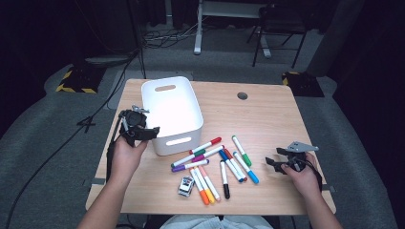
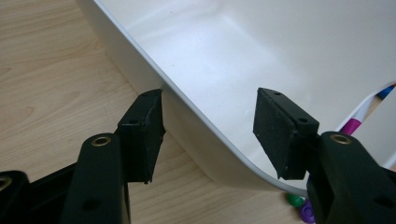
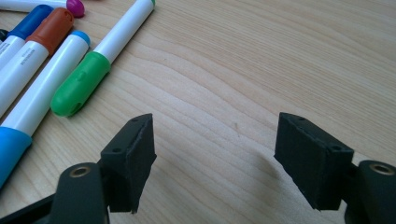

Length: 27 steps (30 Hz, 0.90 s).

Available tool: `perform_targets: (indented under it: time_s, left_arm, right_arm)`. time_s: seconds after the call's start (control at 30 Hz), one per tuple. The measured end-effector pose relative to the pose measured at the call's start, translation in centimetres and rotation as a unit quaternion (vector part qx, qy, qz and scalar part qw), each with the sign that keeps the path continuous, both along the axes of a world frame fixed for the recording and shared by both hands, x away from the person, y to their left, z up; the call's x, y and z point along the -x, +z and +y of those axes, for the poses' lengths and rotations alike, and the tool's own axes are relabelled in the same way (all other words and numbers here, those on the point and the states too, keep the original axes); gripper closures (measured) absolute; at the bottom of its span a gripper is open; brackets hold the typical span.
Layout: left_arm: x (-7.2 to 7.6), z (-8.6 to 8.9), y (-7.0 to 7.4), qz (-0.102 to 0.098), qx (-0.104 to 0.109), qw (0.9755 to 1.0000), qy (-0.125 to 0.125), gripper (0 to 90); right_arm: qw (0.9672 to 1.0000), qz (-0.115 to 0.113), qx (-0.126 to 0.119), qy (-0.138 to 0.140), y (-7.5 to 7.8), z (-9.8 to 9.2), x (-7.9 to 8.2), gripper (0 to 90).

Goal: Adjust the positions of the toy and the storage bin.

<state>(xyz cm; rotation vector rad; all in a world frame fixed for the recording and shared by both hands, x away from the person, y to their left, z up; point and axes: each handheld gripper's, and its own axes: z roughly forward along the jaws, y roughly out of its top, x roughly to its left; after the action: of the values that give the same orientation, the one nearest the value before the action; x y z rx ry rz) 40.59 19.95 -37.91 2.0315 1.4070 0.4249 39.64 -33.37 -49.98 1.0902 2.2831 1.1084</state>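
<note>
Both grippers gape empty — the left gripper (image 1: 152,133) straddles the white bin's (image 1: 175,90) rim, the right gripper (image 1: 272,163) over bare table (image 1: 267,119) beside the markers (image 1: 217,164).

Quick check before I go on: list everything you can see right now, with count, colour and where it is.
Bin: one, white, handle cut-outs, left half of the table, nothing seen inside.
Markers: about ten, white barrels with red, green, purple, blue, orange, yellow, pink and black caps, loose on the table just right of the bin's near end.
Small toy car: one, white and dark, near edge, left of the markers.
Table: one, light wood, with a round cable hole at the far side.
Chair: one, dark, on the floor beyond the table.
Left gripper: black, open, jaws straddling the bin's wall.
Right gripper: black, open, over bare wood right of the markers.
</note>
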Motion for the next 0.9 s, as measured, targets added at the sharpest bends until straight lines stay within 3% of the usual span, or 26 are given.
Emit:
perform_targets:
  time_s: [0.5,0.73,0.8,0.9]
  left_arm:
    - [3.5,-1.2,-0.4,-0.007,0.030,0.9994,-0.018,36.4]
    - [3.9,-1.3,-0.6,-0.015,0.037,0.9990,-0.019,33.6]
    - [3.9,-1.1,-0.5,-0.018,0.037,0.9990,-0.015,27.8]
    - [4.2,-0.8,-0.1,-0.030,0.046,0.9984,-0.015,26.5]
  right_arm:
    - [0.9999,0.007,0.006,0.012,-0.3,0.6,-0.1,29.0]
    - [0.9998,0.005,0.006,0.017,-0.3,0.8,-0.1,28.9]
    - [0.9999,0.006,0.003,0.015,-0.2,0.9,-0.1,28.9]
    - [0.9998,0.004,0.000,0.019,-0.2,0.8,-0.2,28.8]
